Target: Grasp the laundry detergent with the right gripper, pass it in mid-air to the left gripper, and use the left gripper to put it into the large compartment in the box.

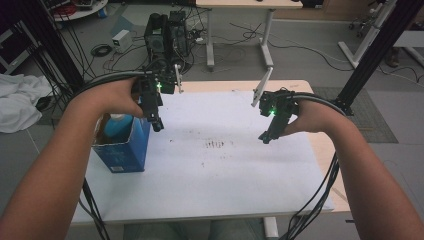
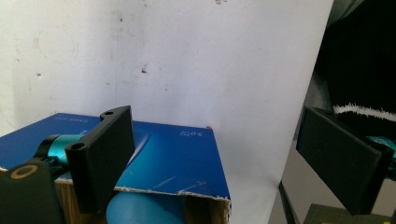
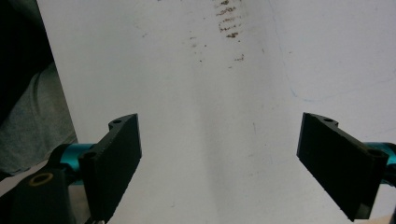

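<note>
High view shows my left gripper [image 1: 156, 120] hanging over the open blue box [image 1: 122, 150] at the worktop's [image 1: 225, 185] left edge, jaws spread wide and empty. Something blue [image 1: 117, 125] sits inside the box, half hidden by my hand; I can't identify it. My right gripper [image 1: 267, 134], jaws equally wide and empty, hovers near the right edge.

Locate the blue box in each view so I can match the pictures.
High view: the blue box stands at the table's left edge, just under the left gripper.
Left gripper view: the box lies at bottom left, its torn open top behind that gripper's left jaw.
Right gripper view: the box is not in this picture.
Shared landmark: the white table top, whose brown smudges show in the high view and the right gripper view.
</note>
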Available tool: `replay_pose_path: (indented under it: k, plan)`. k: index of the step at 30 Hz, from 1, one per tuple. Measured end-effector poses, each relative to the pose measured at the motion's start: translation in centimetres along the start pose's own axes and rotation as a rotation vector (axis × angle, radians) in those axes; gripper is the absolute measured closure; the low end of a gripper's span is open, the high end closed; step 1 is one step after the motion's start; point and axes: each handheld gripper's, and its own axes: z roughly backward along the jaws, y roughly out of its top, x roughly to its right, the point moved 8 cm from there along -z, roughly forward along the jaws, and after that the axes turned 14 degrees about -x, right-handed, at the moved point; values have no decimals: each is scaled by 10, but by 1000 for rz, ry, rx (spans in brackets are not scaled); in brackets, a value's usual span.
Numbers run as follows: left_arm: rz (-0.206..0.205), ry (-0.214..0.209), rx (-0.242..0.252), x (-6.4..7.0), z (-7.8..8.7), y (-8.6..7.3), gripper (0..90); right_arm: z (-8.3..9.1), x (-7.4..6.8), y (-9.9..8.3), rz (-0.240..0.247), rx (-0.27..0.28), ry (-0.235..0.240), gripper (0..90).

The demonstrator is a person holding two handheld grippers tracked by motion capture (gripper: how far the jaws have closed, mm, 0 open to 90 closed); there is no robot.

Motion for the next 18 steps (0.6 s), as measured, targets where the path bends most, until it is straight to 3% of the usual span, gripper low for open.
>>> replay_pose_path:
  k: [18]
  plan:
    - [-17, 11, -9, -2, 0, 8, 117, 1, 3, -3, -4, 1, 0, 131]
